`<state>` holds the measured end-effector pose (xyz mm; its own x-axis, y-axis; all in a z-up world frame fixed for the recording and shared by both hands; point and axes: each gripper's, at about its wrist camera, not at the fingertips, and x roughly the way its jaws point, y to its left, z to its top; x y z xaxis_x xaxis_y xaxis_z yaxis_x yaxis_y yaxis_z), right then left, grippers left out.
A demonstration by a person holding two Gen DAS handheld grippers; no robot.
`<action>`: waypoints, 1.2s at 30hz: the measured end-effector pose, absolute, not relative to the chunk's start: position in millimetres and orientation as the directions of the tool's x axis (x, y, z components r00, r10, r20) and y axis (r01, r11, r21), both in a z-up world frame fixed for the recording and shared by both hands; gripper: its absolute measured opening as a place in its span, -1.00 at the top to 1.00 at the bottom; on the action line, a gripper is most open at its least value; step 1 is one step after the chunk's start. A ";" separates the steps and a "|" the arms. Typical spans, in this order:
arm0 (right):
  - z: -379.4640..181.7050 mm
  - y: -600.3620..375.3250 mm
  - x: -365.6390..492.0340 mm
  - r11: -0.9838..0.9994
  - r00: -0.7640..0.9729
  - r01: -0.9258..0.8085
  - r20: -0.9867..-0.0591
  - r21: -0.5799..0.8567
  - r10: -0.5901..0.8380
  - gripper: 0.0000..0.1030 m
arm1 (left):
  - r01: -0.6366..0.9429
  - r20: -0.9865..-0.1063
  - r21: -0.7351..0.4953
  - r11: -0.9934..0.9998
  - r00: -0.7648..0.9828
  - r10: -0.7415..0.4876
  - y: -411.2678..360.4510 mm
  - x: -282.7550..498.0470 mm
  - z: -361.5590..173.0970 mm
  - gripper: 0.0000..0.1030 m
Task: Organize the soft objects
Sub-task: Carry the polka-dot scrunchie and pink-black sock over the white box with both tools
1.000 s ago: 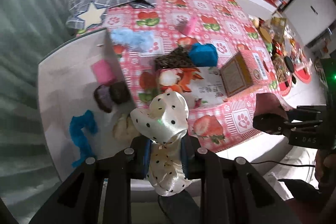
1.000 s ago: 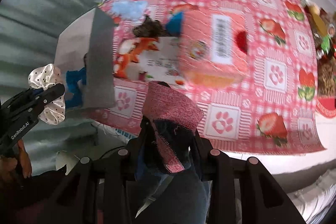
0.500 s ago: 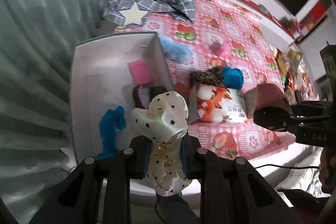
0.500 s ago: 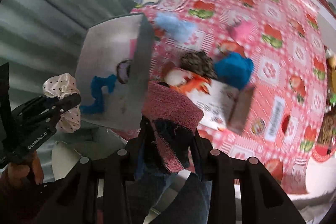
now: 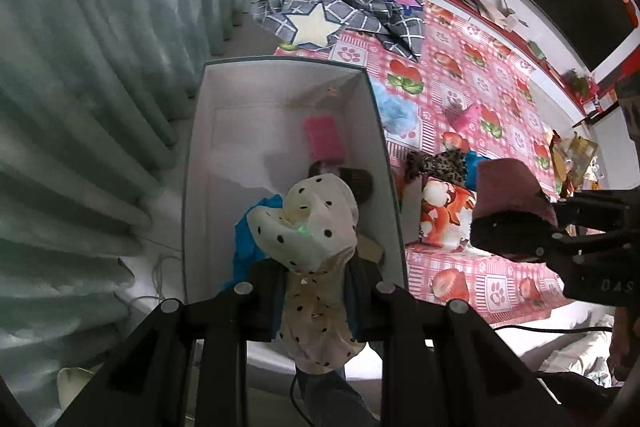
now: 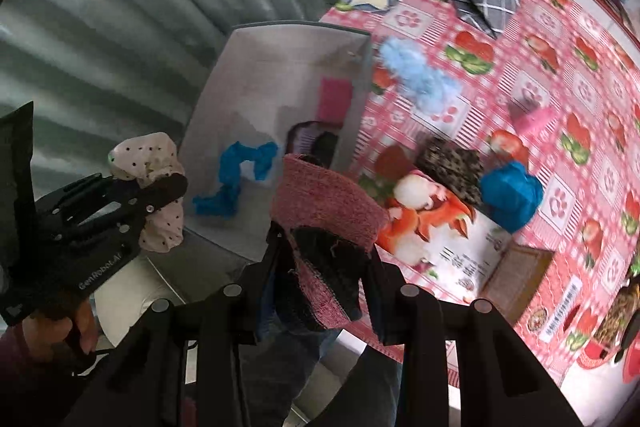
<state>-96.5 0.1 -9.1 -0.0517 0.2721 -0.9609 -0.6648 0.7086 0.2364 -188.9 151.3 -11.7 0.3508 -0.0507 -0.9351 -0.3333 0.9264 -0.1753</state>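
Our polka-dot scrunchie [image 5: 308, 227] hides part of the white box [image 5: 192, 155] floor. Inside the box lie a pink pad [image 5: 323, 135], a blue cloth [image 6: 236, 179] and dark items we cannot identify. Our left gripper [image 5: 316, 291] clamps the scrunchie above the box; our right gripper [image 6: 326, 267] clamps a pink band [image 6: 324, 199] beside it, both pointing steeply down.

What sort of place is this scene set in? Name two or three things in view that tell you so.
Probably a room in a home: a long curtain, a table under a strawberry-print cloth, and a grey checked blanket with a star heaped at its far end.
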 end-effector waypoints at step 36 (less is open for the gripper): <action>-18.3 33.8 -93.5 0.663 -0.118 -0.696 -0.955 0.276 0.274 0.26 | -0.340 -0.944 -0.155 0.928 0.329 -0.037 164.5 -176.3 -20.0 0.50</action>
